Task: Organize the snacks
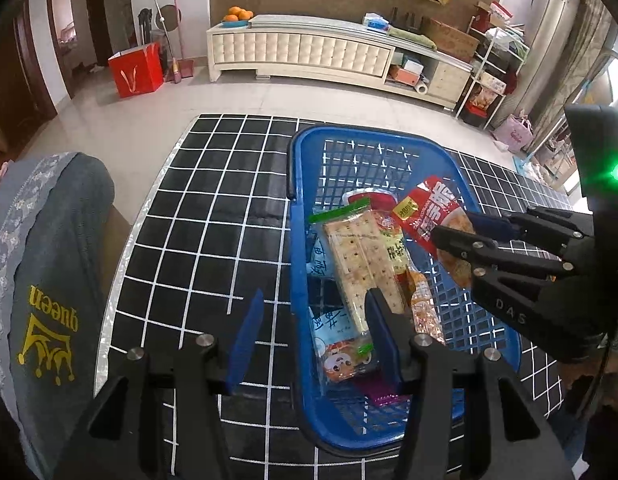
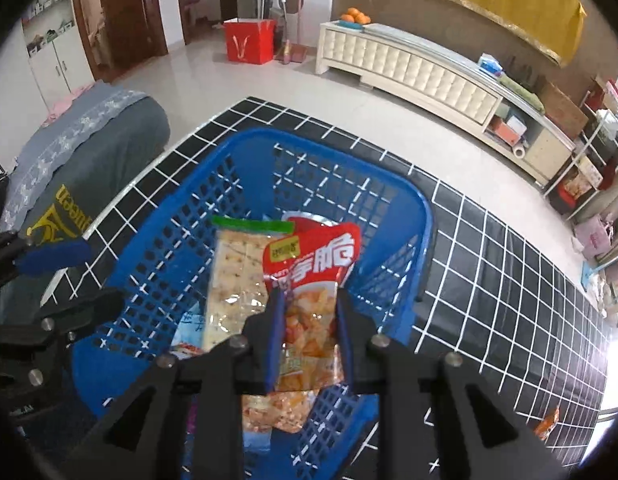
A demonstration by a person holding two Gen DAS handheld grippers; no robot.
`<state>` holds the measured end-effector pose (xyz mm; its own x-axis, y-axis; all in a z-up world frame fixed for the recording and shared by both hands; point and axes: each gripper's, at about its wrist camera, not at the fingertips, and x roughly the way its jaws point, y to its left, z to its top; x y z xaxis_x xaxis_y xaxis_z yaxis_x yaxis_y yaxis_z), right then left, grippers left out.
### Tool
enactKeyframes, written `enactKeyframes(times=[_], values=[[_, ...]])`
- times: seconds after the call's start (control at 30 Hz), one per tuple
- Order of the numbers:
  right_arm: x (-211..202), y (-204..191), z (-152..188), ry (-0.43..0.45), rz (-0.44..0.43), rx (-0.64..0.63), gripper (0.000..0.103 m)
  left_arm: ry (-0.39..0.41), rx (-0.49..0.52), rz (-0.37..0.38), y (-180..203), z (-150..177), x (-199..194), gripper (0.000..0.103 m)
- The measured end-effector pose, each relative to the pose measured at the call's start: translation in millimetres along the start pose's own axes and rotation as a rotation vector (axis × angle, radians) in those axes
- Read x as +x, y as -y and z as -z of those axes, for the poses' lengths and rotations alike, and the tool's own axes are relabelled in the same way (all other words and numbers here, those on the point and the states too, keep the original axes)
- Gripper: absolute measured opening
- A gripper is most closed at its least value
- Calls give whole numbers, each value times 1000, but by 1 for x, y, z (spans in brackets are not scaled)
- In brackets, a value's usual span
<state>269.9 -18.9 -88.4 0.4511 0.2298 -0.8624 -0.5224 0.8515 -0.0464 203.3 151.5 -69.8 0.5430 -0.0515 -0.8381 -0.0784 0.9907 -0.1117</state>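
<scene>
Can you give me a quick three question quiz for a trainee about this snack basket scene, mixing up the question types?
1. True or false: the right gripper holds the red snack packet above the blue basket.
2. Multiple choice: the left gripper is (A) shut on the cracker pack, (B) open with its fingers either side of the basket's near left wall, (C) out of view.
3. Fill in: the cracker pack with the green end lies inside the ____.

Key: 1 true; 2 B; 3 basket.
</scene>
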Motion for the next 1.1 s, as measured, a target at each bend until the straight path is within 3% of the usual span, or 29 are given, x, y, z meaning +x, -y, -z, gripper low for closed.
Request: enactKeyframes(times=[0.07, 0.17, 0.4, 0.63, 0.83, 0.93, 1.1], values=[[-1, 3, 0, 10, 1, 15, 36, 1, -1, -3, 1, 1, 0, 50], [-3, 7, 1, 23, -7, 48, 62, 9, 2, -19, 3, 2, -2, 50], [-21, 20, 8, 58, -51, 107, 81, 26, 30, 4, 20, 4, -10, 50], [-60, 67, 29, 96, 6, 225, 83, 72, 55, 21, 52, 0, -24, 50], [-86, 114, 63, 102, 44, 321, 83, 123, 127, 76, 104, -4, -31, 50], [-96, 143, 85, 97, 49, 390, 83, 115, 131, 126, 131, -7, -26, 67], [-107, 186, 115, 89, 100, 464, 83, 115, 133, 180, 180, -9, -12, 69]])
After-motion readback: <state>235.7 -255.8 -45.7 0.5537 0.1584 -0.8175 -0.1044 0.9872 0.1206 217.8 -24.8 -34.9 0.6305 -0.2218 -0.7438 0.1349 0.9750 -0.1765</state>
